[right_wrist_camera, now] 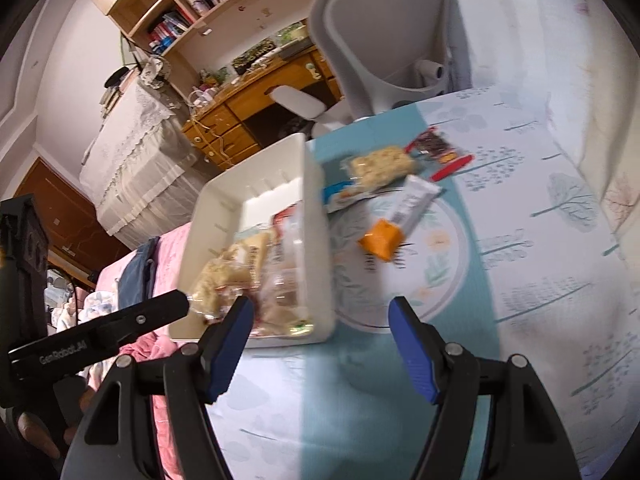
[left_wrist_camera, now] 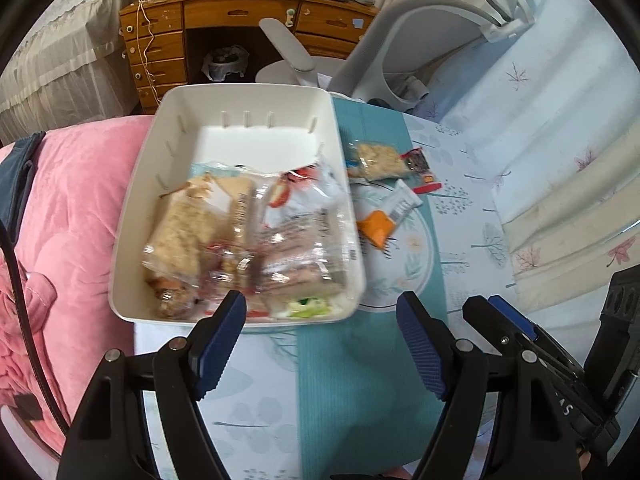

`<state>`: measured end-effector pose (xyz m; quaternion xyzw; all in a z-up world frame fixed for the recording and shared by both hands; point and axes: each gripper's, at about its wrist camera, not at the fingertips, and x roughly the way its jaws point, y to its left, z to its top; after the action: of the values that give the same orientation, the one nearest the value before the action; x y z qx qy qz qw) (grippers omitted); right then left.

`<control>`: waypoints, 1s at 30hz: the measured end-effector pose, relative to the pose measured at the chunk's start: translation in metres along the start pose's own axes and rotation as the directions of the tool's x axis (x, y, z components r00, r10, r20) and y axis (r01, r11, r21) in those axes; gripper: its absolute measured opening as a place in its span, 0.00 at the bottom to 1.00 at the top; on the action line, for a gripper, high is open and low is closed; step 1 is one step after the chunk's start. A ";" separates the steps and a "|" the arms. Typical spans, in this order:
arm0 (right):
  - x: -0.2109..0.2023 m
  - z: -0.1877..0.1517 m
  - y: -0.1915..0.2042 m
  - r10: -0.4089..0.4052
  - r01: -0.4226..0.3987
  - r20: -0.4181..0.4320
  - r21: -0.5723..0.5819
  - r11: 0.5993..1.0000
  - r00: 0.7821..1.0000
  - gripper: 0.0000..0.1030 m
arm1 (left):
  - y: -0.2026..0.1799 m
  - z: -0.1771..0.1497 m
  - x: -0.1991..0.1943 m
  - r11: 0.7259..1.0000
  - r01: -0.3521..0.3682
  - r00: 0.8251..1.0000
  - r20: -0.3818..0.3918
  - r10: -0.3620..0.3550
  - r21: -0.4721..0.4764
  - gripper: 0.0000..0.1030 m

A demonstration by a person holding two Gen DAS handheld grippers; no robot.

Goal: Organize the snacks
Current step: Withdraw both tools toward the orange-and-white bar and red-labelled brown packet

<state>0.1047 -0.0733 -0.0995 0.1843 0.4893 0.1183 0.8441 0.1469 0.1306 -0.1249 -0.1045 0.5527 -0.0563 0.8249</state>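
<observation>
Bedspread (left_wrist_camera: 460, 208): snack bin (left_wrist_camera: 144, 216) just beyond left tool (left_wrist_camera: 320, 312).

Wooden desk (left_wrist_camera: 240, 12), grey chair (left_wrist_camera: 384, 48), pink quilt (left_wrist_camera: 80, 208), bookshelf (right_wrist_camera: 192, 4)

smooth plastic bin (left_wrist_camera: 140, 208), glossy wrappers (left_wrist_camera: 304, 248), wooden desk (left_wrist_camera: 224, 12).

One white bin (left_wrist_camera: 136, 216) is seen at ten o'clock, with several clear-wrapped snacks piled inside, too blurred for an exact count. Four loose packets are counted at one o'clock: a rice cracker (left_wrist_camera: 380, 160), a dark packet (left_wrist_camera: 418, 162), a white bar (left_wrist_camera: 404, 200), an orange packet (left_wrist_camera: 376, 228).
</observation>
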 end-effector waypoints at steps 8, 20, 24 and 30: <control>-0.011 0.021 -0.059 -0.033 0.033 -0.038 -0.010 0.999 0.999 0.68 | -0.054 0.000 0.023 0.999 -0.005 1.000 -0.017 0.004 -0.048 0.74; 0.008 0.082 -0.130 -0.073 0.071 -0.045 -0.047 0.996 0.996 0.68 | -0.114 0.022 0.083 0.993 -0.028 0.998 -0.065 0.021 -0.113 0.77; 0.023 0.108 -0.143 -0.079 0.077 -0.016 -0.062 0.995 0.997 0.68 | -0.125 0.036 0.103 0.992 -0.061 0.996 -0.066 0.054 -0.113 0.77; 0.054 0.144 -0.155 -0.081 0.082 0.016 -0.089 0.993 0.997 0.68 | -0.138 0.061 0.141 0.989 -0.095 0.992 -0.088 0.085 -0.109 0.77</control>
<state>0.2593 -0.2212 -0.1427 0.1269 0.4854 0.1043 0.8587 0.2605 -0.0259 -0.1970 -0.1236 0.5932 0.0082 0.7955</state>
